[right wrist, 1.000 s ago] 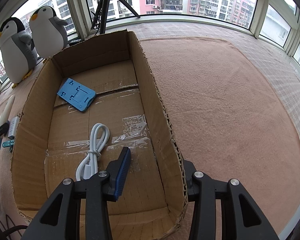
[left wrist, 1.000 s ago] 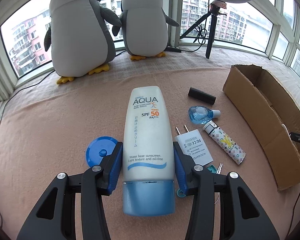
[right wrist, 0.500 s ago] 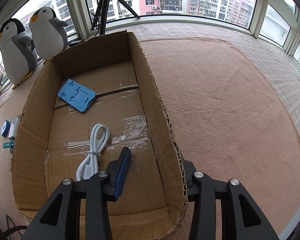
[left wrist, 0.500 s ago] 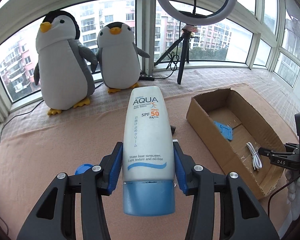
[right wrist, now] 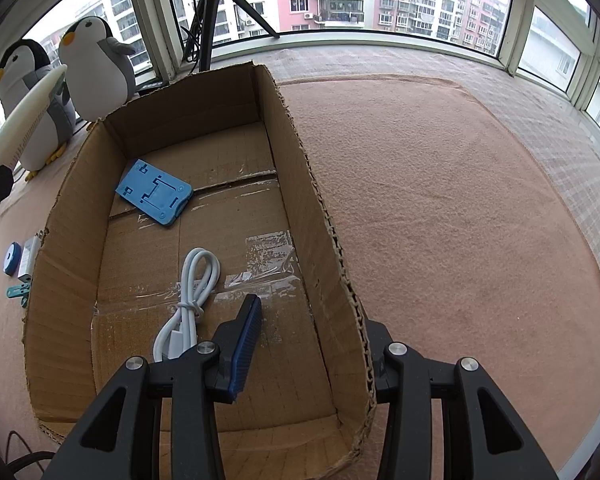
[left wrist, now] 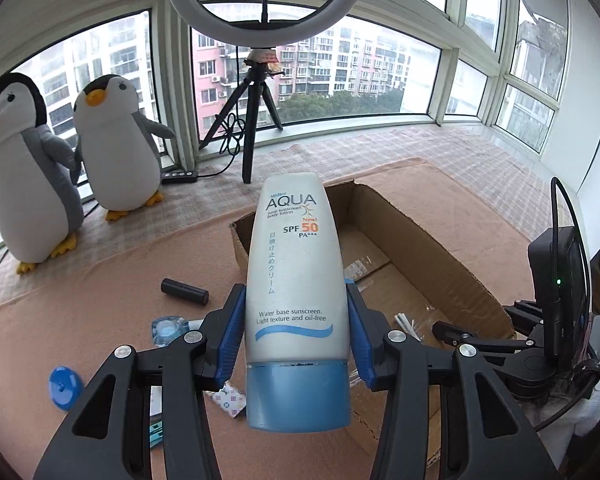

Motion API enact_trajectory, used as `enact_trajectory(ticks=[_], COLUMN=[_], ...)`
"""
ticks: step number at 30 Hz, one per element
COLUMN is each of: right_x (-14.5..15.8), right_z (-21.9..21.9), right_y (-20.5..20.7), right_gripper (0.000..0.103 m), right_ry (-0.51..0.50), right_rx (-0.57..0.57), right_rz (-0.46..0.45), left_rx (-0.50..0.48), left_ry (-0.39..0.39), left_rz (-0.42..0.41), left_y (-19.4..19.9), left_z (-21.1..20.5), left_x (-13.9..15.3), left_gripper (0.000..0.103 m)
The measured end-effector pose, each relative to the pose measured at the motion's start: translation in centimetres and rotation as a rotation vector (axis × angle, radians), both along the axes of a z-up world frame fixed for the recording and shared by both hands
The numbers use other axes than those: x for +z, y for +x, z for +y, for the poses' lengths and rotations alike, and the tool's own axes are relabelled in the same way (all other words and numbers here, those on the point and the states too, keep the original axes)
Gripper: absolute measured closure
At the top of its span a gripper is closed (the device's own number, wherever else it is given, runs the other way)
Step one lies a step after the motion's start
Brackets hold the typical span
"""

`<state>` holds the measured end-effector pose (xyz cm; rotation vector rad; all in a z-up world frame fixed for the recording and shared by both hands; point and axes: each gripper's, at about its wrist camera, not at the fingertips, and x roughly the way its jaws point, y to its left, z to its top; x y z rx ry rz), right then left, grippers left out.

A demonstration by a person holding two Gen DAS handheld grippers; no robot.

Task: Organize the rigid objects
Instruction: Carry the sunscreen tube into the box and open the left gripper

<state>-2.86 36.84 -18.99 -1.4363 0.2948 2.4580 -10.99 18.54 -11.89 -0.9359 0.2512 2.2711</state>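
Observation:
My left gripper (left wrist: 296, 332) is shut on a white sunscreen tube with a blue cap (left wrist: 296, 280), held clear of the carpet with its tail over the near corner of the open cardboard box (left wrist: 432, 248). From the right wrist view the tube (right wrist: 24, 116) shows at the far left, outside the box (right wrist: 300, 184). My right gripper (right wrist: 312, 320) straddles the box's right wall: one finger stands inside with a gap to the wall, the other is hidden behind it. In the box lie a blue phone stand (right wrist: 154, 192) and a coiled white cable (right wrist: 192, 292).
On the carpet left of the box lie a black cylinder (left wrist: 185, 291), a clear blue bottle (left wrist: 168, 328), a blue round lid (left wrist: 64, 388), a patterned lighter (left wrist: 230, 396), a white charger (right wrist: 28, 256) and a teal clip (right wrist: 18, 292). Two plush penguins (left wrist: 116, 148) and a ring-light tripod (left wrist: 256, 120) stand by the windows.
My left gripper has lifted the sunscreen tube off the carpet and swung it right toward the box. The right gripper and the box have not moved.

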Motion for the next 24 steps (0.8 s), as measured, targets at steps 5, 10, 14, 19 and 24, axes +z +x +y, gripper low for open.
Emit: enact_trajectory(ticks=[5, 10, 14, 19, 24], right_x=[0.1, 0.1, 0.1, 0.0, 0.0], right_z=[-0.1, -0.1, -0.1, -0.1, -0.1], right_y=[-0.2, -0.4, -0.3, -0.3, -0.3], right_gripper=[0.064, 0.064, 0.064, 0.064, 0.064], right_ry=[-0.003, -0.004, -0.004, -0.005, -0.005], right_rx=[-0.003, -0.003, -0.003, -0.003, -0.003], right_rz=[0.002, 0.003, 0.003, 0.004, 0.004], left_rx=[-0.024, -0.033, -0.034, -0.038, -0.048], left_ry=[0.007, 0.008, -0.007, -0.027, -0.041], left_rz=[-0.03, -0.067, -0.087, -0.09, -0.099], left_y=[0.3, 0.2, 0.2, 0.5, 0.7], left_z=[1.8, 3.0, 3.5, 4.0, 4.3], left_x=[-0.6, -1.2, -2.0, -2.5, -2.5], left_gripper=[0.057, 0.057, 0.057, 0.057, 0.056])
